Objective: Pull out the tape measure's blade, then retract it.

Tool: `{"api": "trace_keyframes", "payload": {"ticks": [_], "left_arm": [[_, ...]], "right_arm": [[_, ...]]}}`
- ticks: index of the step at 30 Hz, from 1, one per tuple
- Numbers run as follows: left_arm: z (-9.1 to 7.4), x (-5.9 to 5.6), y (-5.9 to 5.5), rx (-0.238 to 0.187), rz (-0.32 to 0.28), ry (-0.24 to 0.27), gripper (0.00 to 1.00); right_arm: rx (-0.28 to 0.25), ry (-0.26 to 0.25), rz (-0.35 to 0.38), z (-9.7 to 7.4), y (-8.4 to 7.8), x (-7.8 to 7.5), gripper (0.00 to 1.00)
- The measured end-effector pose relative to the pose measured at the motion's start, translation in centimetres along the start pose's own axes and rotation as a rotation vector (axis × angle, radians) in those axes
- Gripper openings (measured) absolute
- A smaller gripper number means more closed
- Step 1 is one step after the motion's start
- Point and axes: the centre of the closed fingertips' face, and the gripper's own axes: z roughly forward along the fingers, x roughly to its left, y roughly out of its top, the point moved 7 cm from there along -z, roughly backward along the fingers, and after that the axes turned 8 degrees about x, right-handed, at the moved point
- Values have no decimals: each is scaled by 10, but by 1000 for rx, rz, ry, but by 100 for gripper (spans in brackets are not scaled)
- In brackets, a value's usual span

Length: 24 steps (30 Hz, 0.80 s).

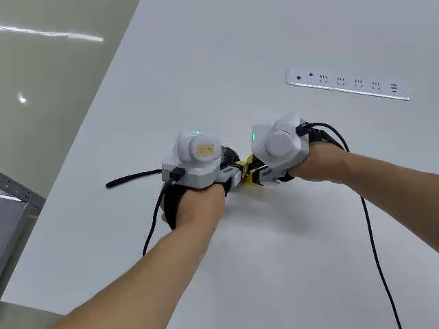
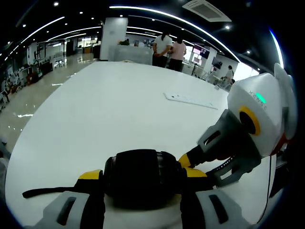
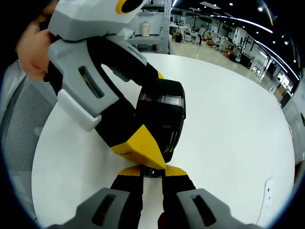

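Note:
A black and yellow tape measure sits just above the white table, between the two grippers. My left gripper is shut on its black body, one yellow-tipped jaw on each side. The right gripper meets it nose to nose from the right. In the right gripper view the tape measure stands close ahead, and my right gripper is shut on the blade tip at the case mouth. No length of blade shows between them. A black wrist strap trails left from the case.
A white power strip lies at the far right of the table. Black cables run from the grippers toward me. The table's left edge borders a glossy floor. Two people stand beyond the far end.

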Motion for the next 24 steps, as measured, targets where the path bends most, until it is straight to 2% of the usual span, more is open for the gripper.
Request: {"api": "trace_keyframes", "payload": {"ticks": [11, 14, 24], "left_arm": [[1, 0, 0, -1, 1, 2, 61], [1, 0, 0, -3, 0, 3, 61], [0, 0, 0, -10, -1, 9, 62]], "right_arm": [[19, -9, -9, 1, 2, 0, 15], [42, -5, -31, 2, 4, 0, 15], [41, 1, -12, 2, 3, -1, 15]]}}
